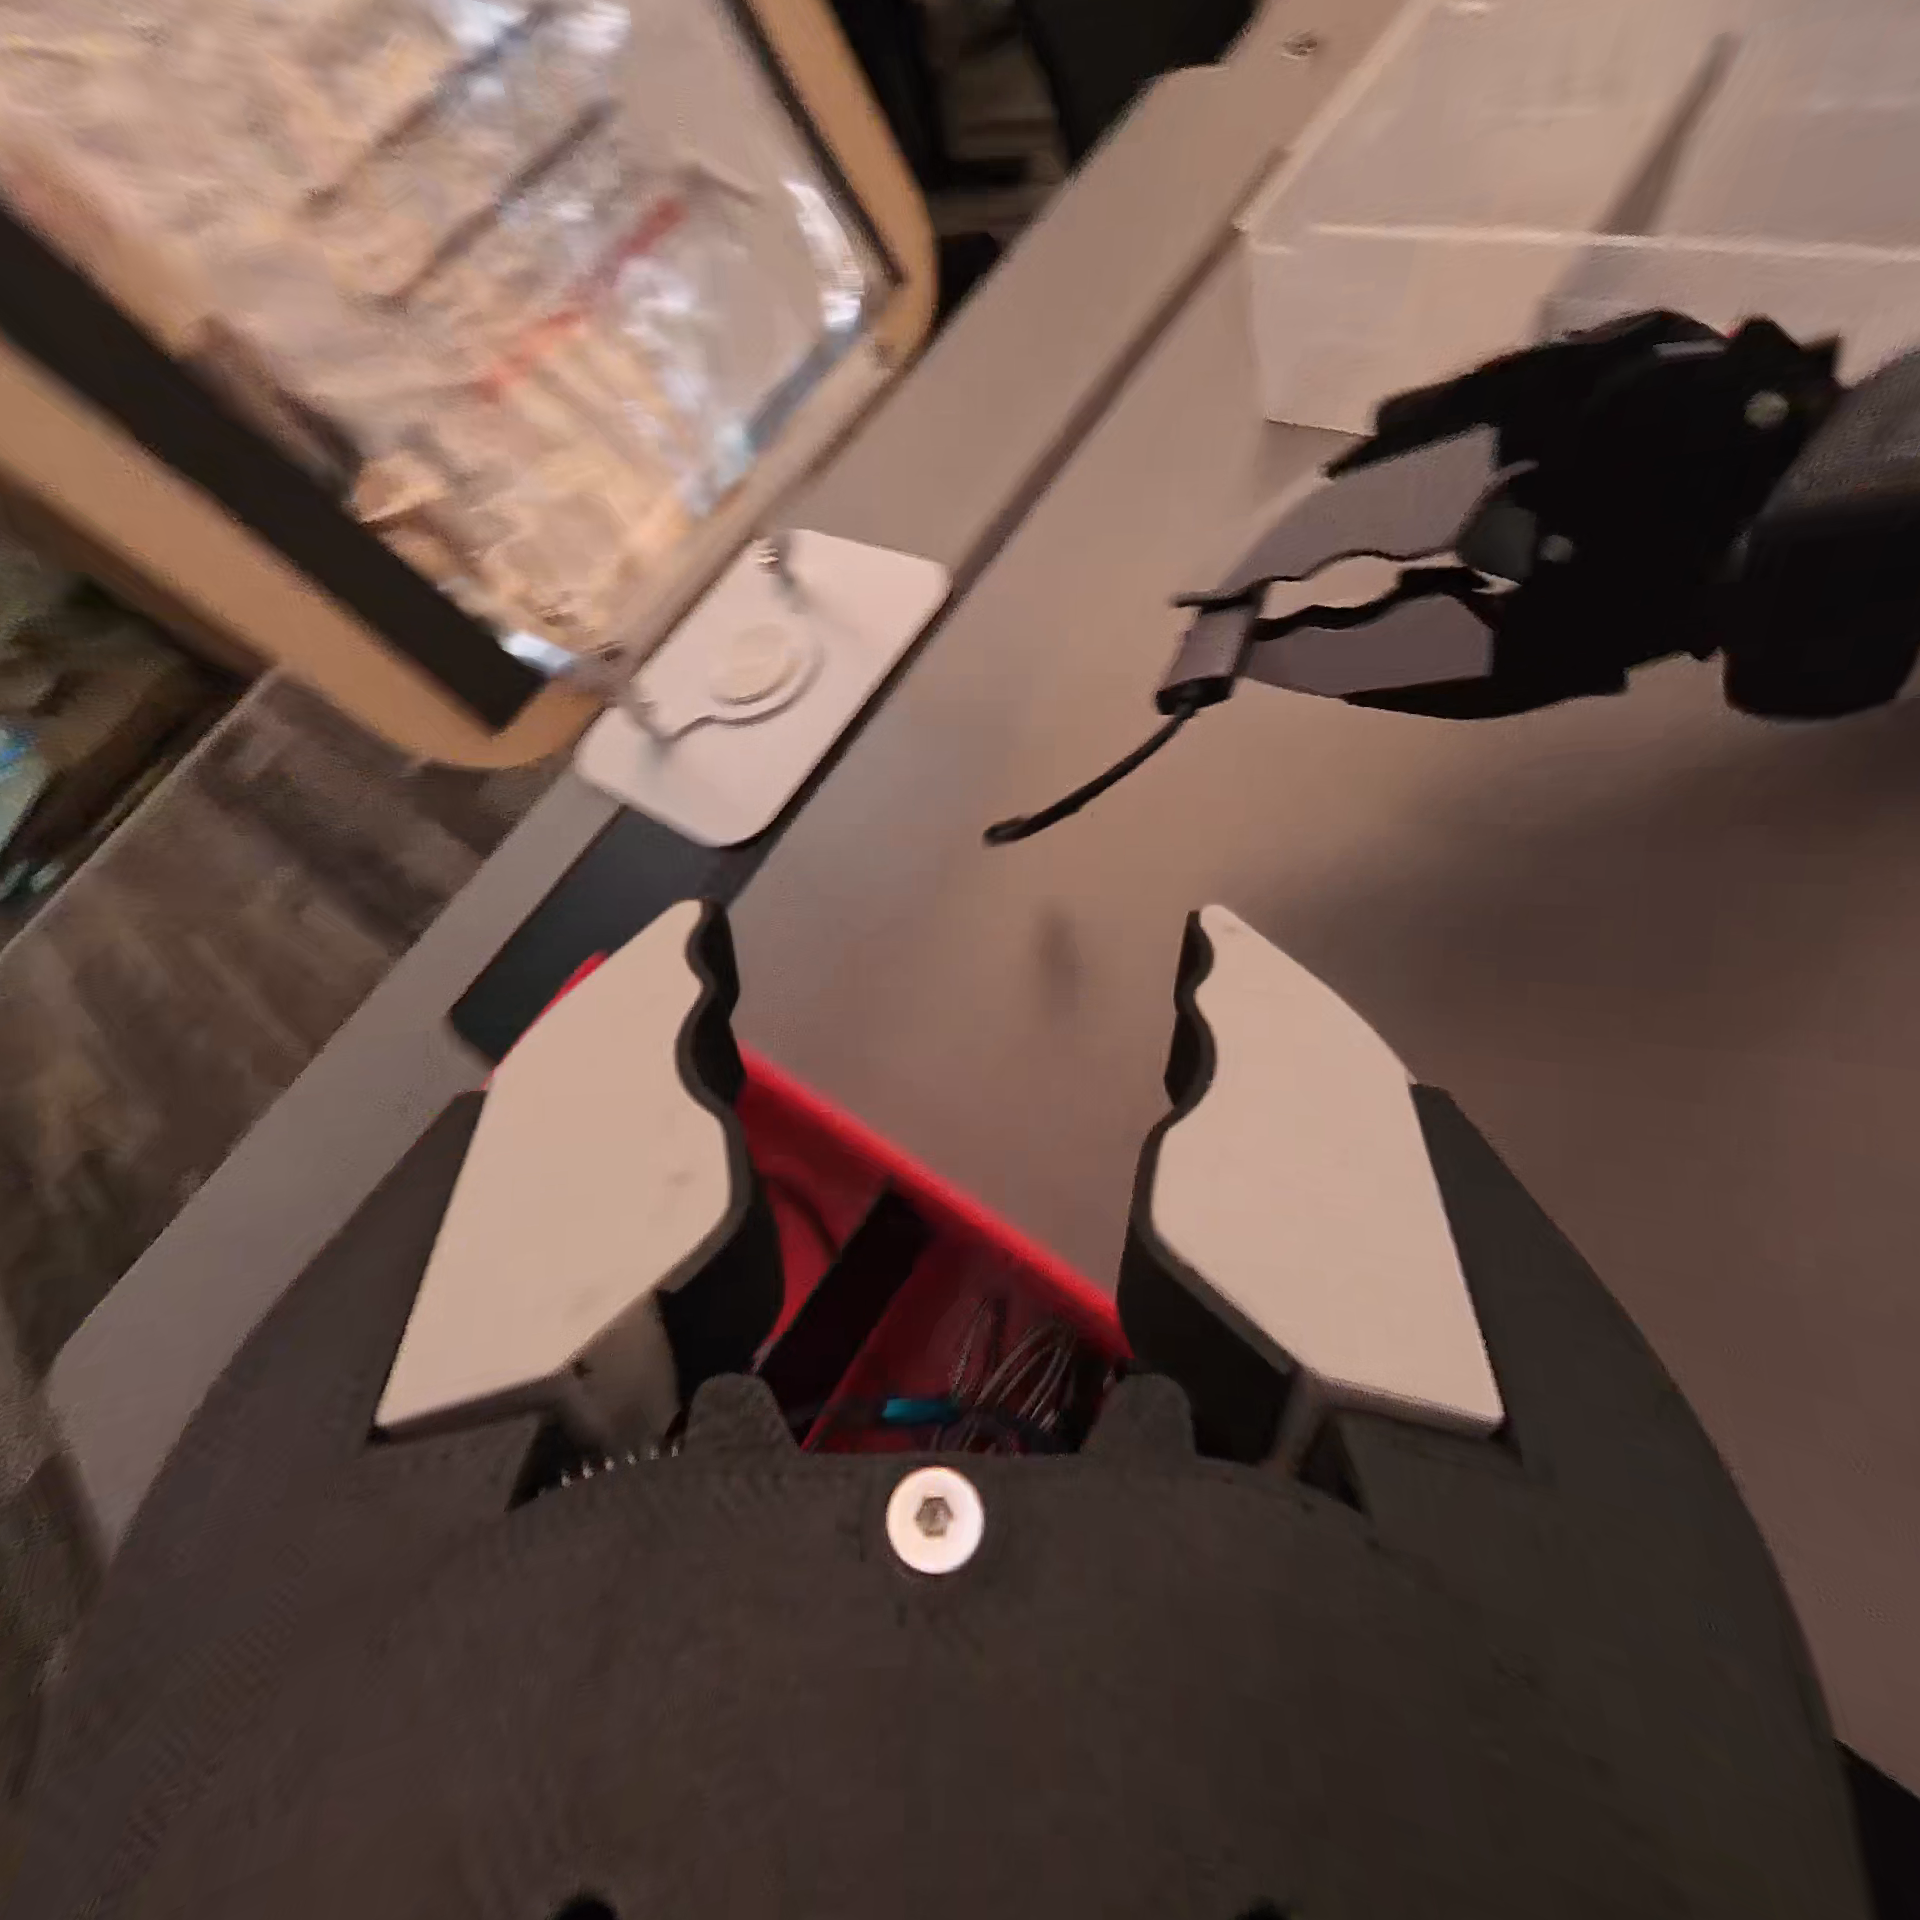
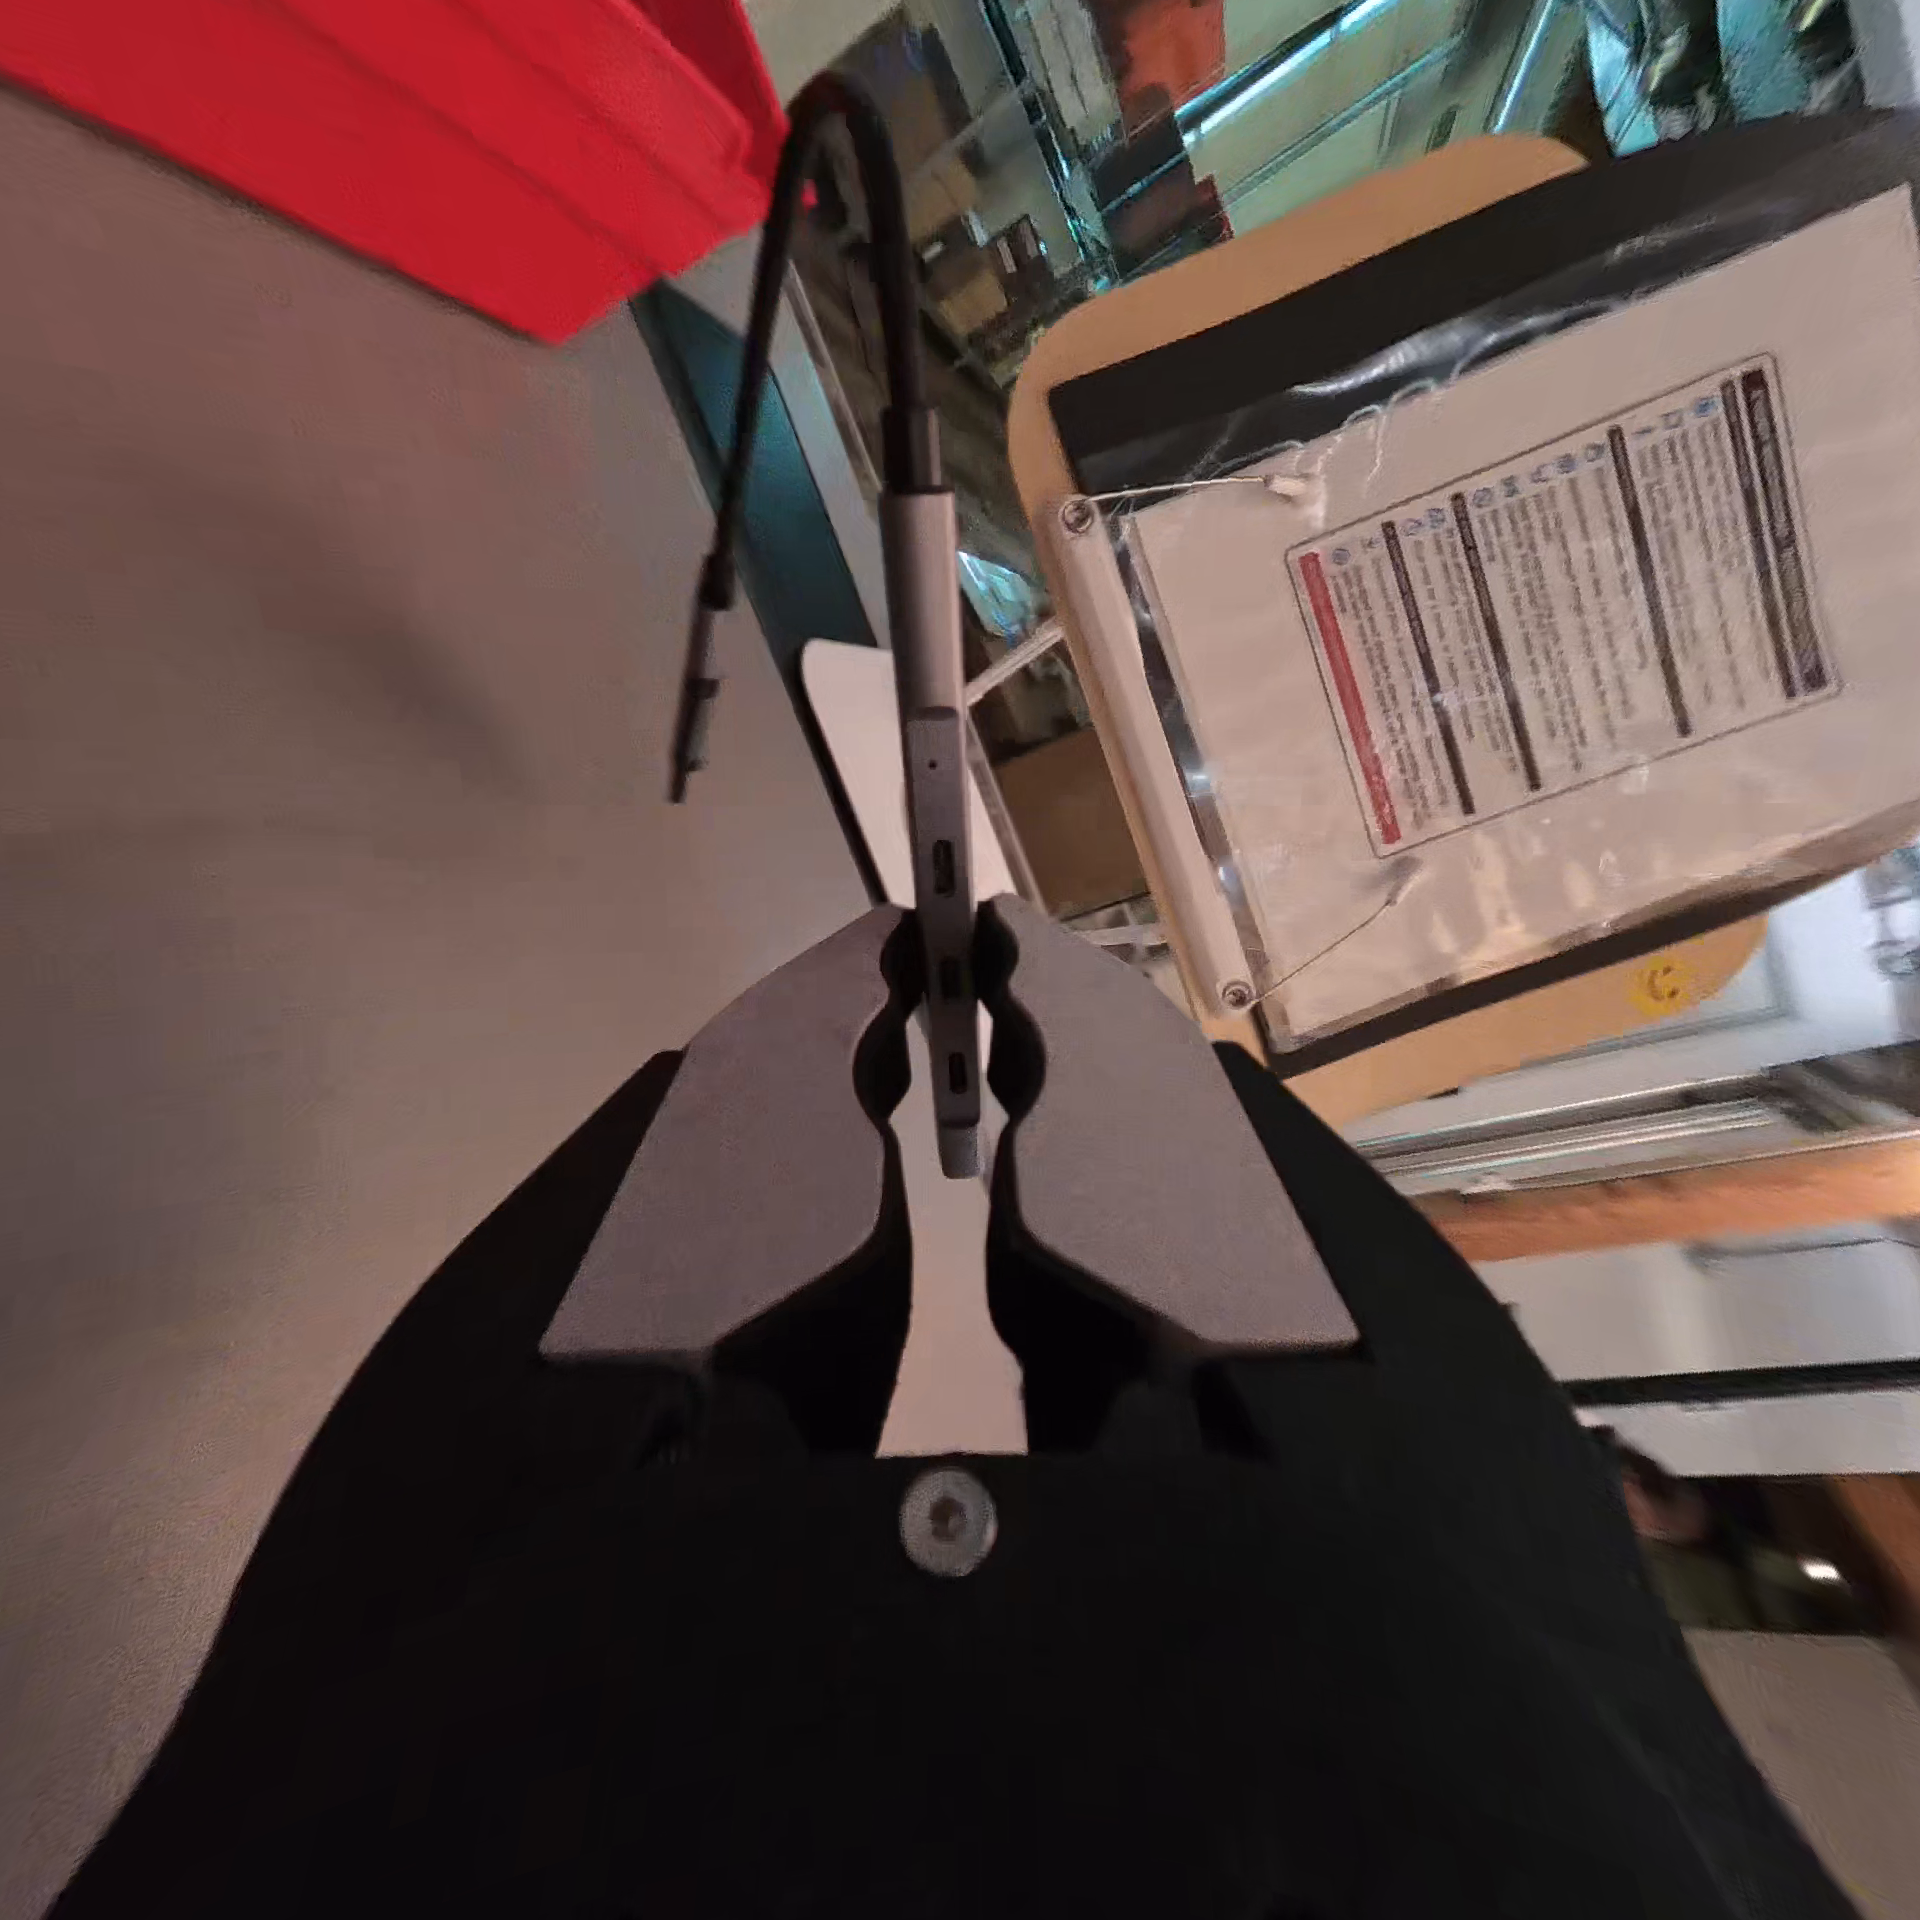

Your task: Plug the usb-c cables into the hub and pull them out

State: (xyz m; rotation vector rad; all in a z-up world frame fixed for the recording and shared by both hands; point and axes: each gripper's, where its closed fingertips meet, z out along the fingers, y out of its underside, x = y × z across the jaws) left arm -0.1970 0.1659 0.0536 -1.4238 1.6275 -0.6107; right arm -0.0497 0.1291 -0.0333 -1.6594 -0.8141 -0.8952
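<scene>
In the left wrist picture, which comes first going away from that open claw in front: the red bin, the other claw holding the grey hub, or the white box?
1. Red bin, right under the left gripper.
2. Right gripper holding the hub, upper right.
3. White box, top right corner.

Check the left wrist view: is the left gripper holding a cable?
No, the left gripper is open and empty above the table; the right gripper holds the hub.
</scene>
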